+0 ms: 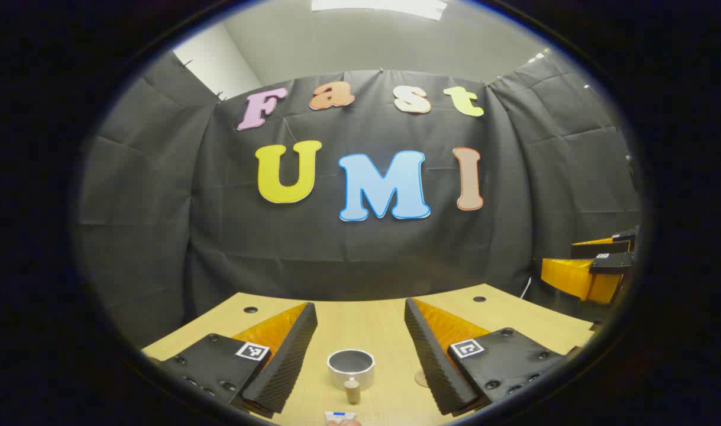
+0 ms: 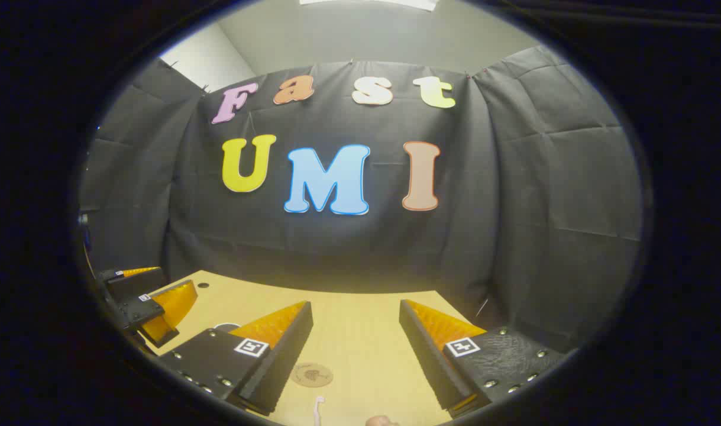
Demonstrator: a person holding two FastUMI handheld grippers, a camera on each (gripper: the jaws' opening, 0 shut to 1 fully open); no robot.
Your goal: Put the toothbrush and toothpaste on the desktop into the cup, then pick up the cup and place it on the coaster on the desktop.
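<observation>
Toothpaste [image 1: 340,417] sits at the very bottom edge of the left gripper view, only its end visible, lying on the surface [image 1: 366,331] just in front of a small upright peg-like item [image 1: 352,390], which I cannot identify with confidence. Behind that stands the cup [image 1: 351,368], upright, mouth open, between the left gripper's [image 1: 360,343] two fingers, which are spread wide and hold nothing. Right gripper [image 2: 355,340] is likewise spread wide and empty above the surface; between its fingers lie the coaster [image 2: 311,374] and, nearer the lens, the toothbrush [image 2: 317,410], seen only in part at the lower edge. Coaster also shows as a sliver beside the left gripper's right finger [image 1: 420,378], placing it near the cup. No item is yet in the cup; the task appears not begun. Risks, as judged: both toothbrush and toothpaste lie flat and low, so fingers descending too steeply may strike the surface or skid the item away. Cup is light-looking and narrow; a long item dropped off-centre could tip it. With both grippers working near one another, a collision between them is possible. The peg-like item just beside the cup may be knocked over during approach
</observation>
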